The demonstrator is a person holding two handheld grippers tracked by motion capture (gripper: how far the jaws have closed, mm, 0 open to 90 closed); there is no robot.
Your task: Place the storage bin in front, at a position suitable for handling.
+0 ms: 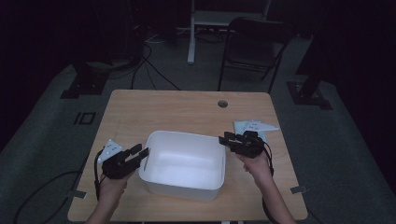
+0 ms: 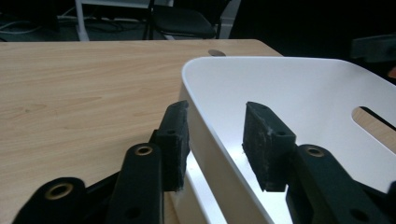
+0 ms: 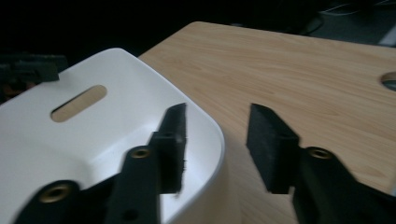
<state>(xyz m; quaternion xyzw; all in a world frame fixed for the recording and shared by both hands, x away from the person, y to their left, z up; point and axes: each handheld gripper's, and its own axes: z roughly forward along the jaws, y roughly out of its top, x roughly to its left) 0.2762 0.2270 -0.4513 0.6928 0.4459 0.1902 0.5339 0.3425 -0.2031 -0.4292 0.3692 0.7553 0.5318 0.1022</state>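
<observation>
A white plastic tub point(image 1: 184, 135) with slot handles stands on the near half of the wooden table point(image 1: 187, 109); I see nothing inside it. My left gripper point(image 1: 140, 151) is open astride the tub's left wall. In the left gripper view the tub wall point(image 2: 219, 154) runs between the pads point(image 2: 173, 140), with a gap on the inner side of my left gripper point(image 2: 217, 140). My right gripper point(image 1: 226, 138) is open astride the right rim. In the right gripper view one pad point(image 3: 173, 144) sits inside the tub point(image 3: 116, 121), the other stands clear outside my right gripper point(image 3: 217, 135).
A round cable hole point(image 1: 222, 103) lies at the table's far right. A pale flat sheet point(image 1: 240, 126) rests on the table behind my right hand. A dark folding chair point(image 1: 254, 46) and cables sit on the floor beyond the table.
</observation>
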